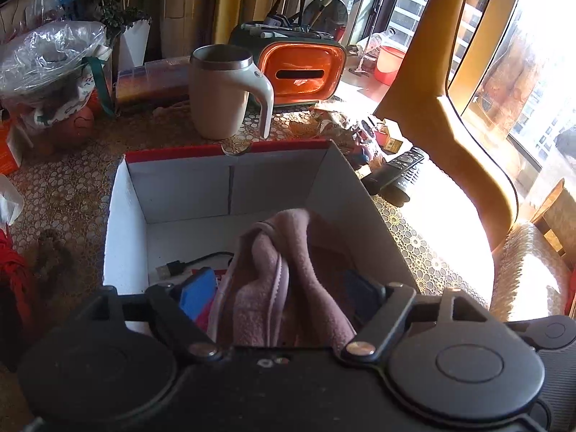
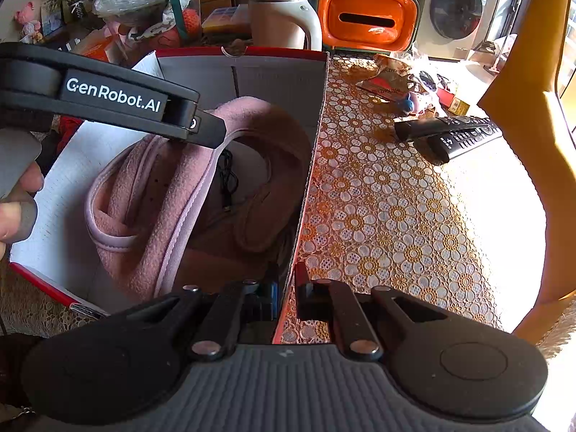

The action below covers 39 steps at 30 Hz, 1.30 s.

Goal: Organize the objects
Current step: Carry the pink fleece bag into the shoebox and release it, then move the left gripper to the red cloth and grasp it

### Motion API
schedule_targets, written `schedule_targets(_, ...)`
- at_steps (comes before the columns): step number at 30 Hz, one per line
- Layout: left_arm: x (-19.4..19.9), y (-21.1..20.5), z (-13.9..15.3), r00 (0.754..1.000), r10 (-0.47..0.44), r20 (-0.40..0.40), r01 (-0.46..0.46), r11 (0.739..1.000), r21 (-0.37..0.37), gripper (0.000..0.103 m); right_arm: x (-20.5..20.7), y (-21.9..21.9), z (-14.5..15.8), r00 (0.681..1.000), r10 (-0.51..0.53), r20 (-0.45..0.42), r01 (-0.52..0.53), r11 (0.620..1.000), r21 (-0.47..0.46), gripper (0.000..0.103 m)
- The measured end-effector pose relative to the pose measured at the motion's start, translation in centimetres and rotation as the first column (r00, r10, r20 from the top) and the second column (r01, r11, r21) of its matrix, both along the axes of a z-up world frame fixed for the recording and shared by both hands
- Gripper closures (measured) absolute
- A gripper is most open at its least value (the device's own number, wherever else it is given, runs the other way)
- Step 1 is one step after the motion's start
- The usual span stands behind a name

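A white cardboard box with a red rim [image 1: 223,180] stands open on the table; it also shows in the right wrist view [image 2: 252,72]. My left gripper [image 1: 280,295] is shut on a pink fleece cloth [image 1: 273,270] and holds it inside the box, over a black USB cable [image 1: 187,264]. In the right wrist view the left gripper [image 2: 208,131] reaches into the box with the pink cloth [image 2: 151,208] hanging from it. My right gripper [image 2: 286,297] is shut on the box's right wall [image 2: 309,165] near its front corner.
A beige mug [image 1: 223,93] and an orange tissue box [image 1: 302,72] stand behind the box. Two black remotes [image 2: 453,133] and small clutter [image 2: 414,93] lie on the floral tablecloth to the right. Plastic bags [image 1: 50,68] sit at the left. A yellow chair back [image 2: 532,136] stands at the right.
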State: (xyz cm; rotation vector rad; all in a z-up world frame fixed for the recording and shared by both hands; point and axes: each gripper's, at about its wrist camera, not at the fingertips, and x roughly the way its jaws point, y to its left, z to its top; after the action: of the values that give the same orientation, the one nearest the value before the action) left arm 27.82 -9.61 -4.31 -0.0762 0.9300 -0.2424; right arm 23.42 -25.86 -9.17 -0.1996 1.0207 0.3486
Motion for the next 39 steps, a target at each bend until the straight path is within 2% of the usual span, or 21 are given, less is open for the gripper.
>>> schedule_targets(13,-3.1,1.8,2.9,0.998,-0.028,0.061,0.03,0.999,-0.021,0.012,-0.2,0.0,0.0,1.0,0.001,0.001,-0.001,1.0,-0.009,0.094)
schedule_targets(20,-4.7,3.3,4.2,0.996,-0.017,0.087,0.018,1.0,-0.022,0.002,-0.2,0.1,0.0,1.0,0.005,0.002,-0.005,1.0,-0.016,0.094)
schedule_targets(31,-7.5,7.5,4.9,0.998,-0.012,0.06,0.009,0.999,0.039,0.002,-0.2,0.2,0.1,1.0,0.008,-0.002,-0.008,1.0,-0.025,0.094)
schedule_targets(39,-9.3,12.4,5.3,0.997,0.051,0.051,-0.055,0.997,0.061,0.002,-0.2,0.5,0.1,1.0,0.02,0.001,-0.019,0.999,-0.047,0.094)
